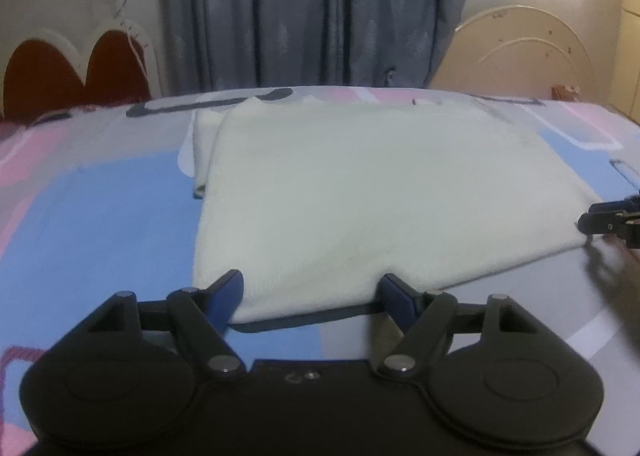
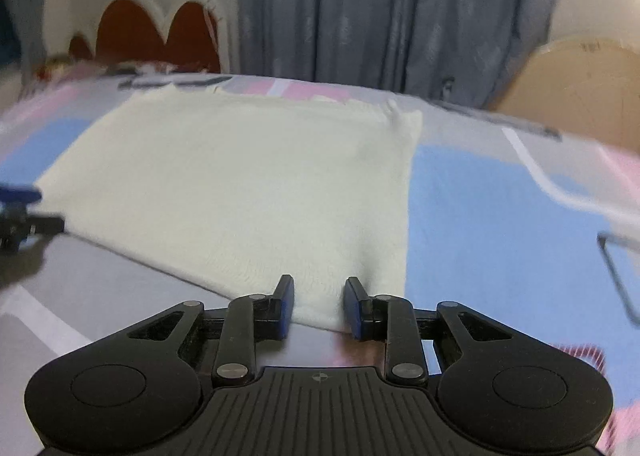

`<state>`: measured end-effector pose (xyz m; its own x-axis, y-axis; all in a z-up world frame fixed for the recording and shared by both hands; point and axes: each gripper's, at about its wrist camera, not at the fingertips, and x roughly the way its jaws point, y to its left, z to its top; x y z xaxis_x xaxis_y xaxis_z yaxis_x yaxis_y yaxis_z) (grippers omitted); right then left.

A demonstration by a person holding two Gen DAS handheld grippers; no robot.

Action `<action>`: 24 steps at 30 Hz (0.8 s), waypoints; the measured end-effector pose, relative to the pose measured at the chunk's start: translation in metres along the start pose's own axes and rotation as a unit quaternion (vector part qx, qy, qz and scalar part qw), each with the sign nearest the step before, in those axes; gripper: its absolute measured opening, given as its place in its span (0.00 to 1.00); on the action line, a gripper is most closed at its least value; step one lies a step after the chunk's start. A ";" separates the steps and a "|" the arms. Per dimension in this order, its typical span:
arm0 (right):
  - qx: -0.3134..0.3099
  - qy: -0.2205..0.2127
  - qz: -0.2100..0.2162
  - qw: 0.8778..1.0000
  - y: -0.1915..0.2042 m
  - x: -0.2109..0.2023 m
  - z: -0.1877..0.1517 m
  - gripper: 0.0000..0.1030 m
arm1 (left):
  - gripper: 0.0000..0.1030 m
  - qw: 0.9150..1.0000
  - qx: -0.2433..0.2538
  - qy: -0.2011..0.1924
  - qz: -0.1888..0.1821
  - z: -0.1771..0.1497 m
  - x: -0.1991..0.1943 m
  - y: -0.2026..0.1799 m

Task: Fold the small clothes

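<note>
A pastel pink, blue and grey patterned bedsheet [image 1: 100,216] lay before grey curtains [image 1: 304,8]. The folded white fleece cloth [image 1: 360,192] rested centrally. My left gripper [image 1: 312,296] and right gripper [image 2: 319,306] stood open, straddling its near corners.

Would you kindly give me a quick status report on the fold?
Left claw open, right claw open, each at a near corner of the white cloth. Cloth flat on the patterned bedsheet. Nothing in the way.

One white cloth [image 1: 360,184] is lying on one patterned sheet [image 1: 100,216] — two grippers, left [image 1: 312,296] and right [image 2: 318,302], are showing; one curtain [image 1: 304,8], seemingly, is hanging behind.
</note>
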<state>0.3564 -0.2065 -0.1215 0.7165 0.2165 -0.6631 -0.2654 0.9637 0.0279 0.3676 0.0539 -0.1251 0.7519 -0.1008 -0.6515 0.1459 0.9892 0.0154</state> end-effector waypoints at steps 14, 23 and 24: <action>0.044 0.004 -0.016 0.999 -0.008 0.003 -0.001 0.25 | 0.74 1.000 0.008 0.004 0.003 -0.008 -0.001 -0.001; 0.051 0.006 -0.018 0.999 -0.010 0.003 -0.007 0.25 | 0.73 1.000 0.006 0.012 -0.001 -0.006 -0.002 0.000; 0.055 0.007 -0.018 0.998 -0.010 0.003 -0.007 0.25 | 0.73 1.000 0.006 0.015 -0.002 -0.005 -0.002 0.001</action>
<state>0.3565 -0.2167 -0.1289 0.7152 0.1808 -0.6752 -0.1668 0.9822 0.0864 0.3628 0.0553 -0.1274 0.7320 -0.1008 -0.6738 0.1567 0.9874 0.0226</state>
